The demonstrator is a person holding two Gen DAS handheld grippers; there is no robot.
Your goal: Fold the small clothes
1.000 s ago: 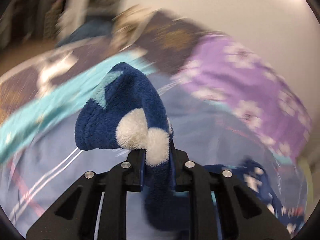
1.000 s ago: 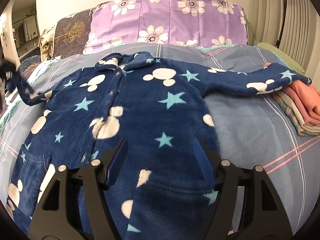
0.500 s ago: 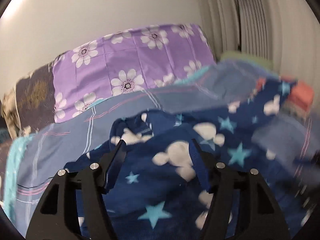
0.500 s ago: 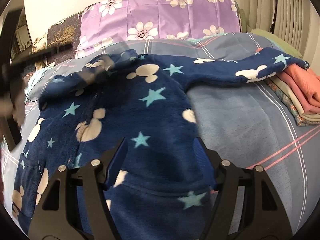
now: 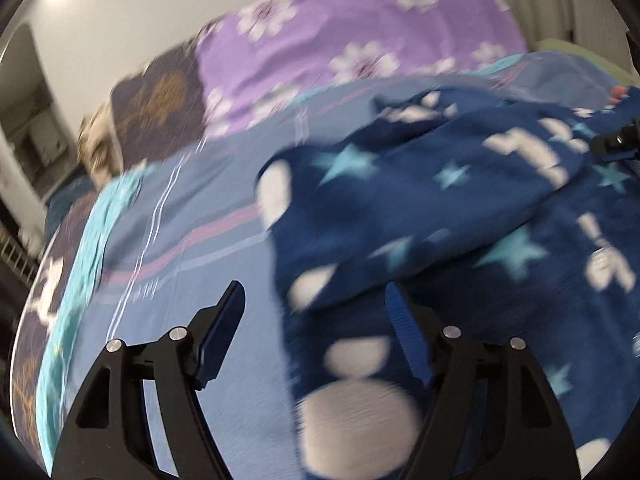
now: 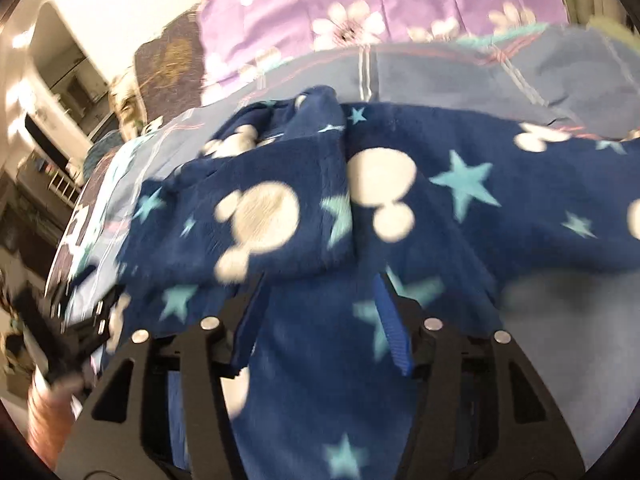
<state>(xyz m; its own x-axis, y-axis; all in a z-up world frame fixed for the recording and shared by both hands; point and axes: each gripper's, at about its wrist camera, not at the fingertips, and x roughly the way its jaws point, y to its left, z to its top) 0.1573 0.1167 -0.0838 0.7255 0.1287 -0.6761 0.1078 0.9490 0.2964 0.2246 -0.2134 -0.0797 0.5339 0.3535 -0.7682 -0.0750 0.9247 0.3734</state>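
A navy fleece garment with white mouse heads and teal stars (image 5: 460, 208) lies on the blue striped bedcover (image 5: 208, 216). Its left sleeve is folded in across the chest (image 6: 256, 216). My left gripper (image 5: 316, 304) is open and empty, hovering over the garment's left edge. My right gripper (image 6: 316, 288) is open and empty, just above the garment's lower body, below the folded sleeve. The right sleeve stretches out to the right (image 6: 560, 168). Both views are blurred by motion.
A purple flowered pillow (image 5: 360, 40) and a dark brown pillow (image 5: 160, 104) stand at the head of the bed. A teal blanket edge (image 5: 92, 240) runs along the bed's left side. Room furniture shows far left (image 6: 48, 128).
The left gripper let go of the left sleeve, which now lies folded over the chest, and has swung back toward the garment's left edge. The right gripper has moved forward over the garment.
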